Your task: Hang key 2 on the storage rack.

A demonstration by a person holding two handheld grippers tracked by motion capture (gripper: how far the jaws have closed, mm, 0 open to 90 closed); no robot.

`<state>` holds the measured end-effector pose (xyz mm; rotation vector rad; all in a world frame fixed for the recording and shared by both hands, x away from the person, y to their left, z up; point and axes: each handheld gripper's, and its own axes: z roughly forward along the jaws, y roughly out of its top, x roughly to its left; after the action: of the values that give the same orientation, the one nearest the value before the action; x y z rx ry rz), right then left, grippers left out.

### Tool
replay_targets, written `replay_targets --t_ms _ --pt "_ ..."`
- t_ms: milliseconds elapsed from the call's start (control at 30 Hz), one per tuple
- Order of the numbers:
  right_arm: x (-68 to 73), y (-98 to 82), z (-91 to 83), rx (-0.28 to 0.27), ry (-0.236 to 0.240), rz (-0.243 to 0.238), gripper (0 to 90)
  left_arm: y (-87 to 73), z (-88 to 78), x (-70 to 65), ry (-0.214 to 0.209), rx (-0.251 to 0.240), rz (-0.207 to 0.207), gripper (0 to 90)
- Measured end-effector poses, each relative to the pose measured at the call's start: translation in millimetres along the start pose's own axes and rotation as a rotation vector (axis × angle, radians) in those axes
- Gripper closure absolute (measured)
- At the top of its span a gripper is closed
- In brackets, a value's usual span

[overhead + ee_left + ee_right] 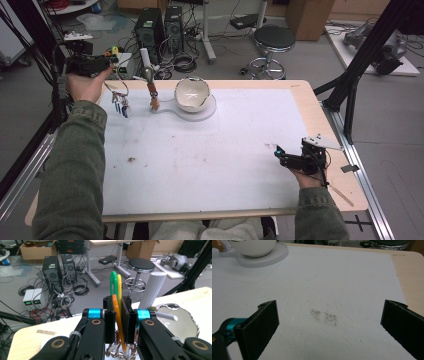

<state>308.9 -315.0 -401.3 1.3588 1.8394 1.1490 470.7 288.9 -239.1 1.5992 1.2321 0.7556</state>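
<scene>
My left gripper [110,62] is raised over the table's far left corner, shut on a bunch of coloured plastic loops [116,287], green, yellow and orange. A metal ring with small blue and red tags [120,103] dangles from the bunch above the mat. In the left gripper view the jaws stand close together on the loops [117,303]. Just right of the bunch rises a white post [145,59] with a brownish item [153,97] hanging at its foot. My right gripper [278,153] rests low near the table's right edge, open with nothing between its jaws [329,315].
A white bowl [191,93] sits on a round white base [212,109] at the back middle, joined to the post's foot. A white mat [200,160] covers the wooden table [320,125]. Beyond the far edge are computer towers [150,30], cables and a stool [274,40].
</scene>
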Motion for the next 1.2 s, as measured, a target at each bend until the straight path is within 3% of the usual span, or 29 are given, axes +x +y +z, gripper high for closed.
replay_targets --t_ms 233,400,600,933,1200 --pt "-0.1 -0.2 -0.6 0.000 -0.001 0.002 0.6 1.1 11.4 4.9 0.000 0.013 0.003 83.0" --pt "-0.5 -0.5 -0.6 0.003 0.000 0.006 0.6 9.0 21.9 3.1 -0.022 0.009 0.004 83.0" --pt "-1.2 -1.1 -3.1 -0.002 -0.006 0.008 0.6 11.4 34.3 4.6 -0.039 0.004 -0.038 83.0" --pt "-2.6 -2.8 -8.2 -0.007 -0.013 0.017 0.6 3.7 56.2 4.9 -0.059 0.022 -0.072 82.9" --pt "-4.2 -4.2 -8.2 -0.002 -0.019 0.021 0.6 -2.1 70.1 2.2 -0.069 0.044 -0.074 83.0"
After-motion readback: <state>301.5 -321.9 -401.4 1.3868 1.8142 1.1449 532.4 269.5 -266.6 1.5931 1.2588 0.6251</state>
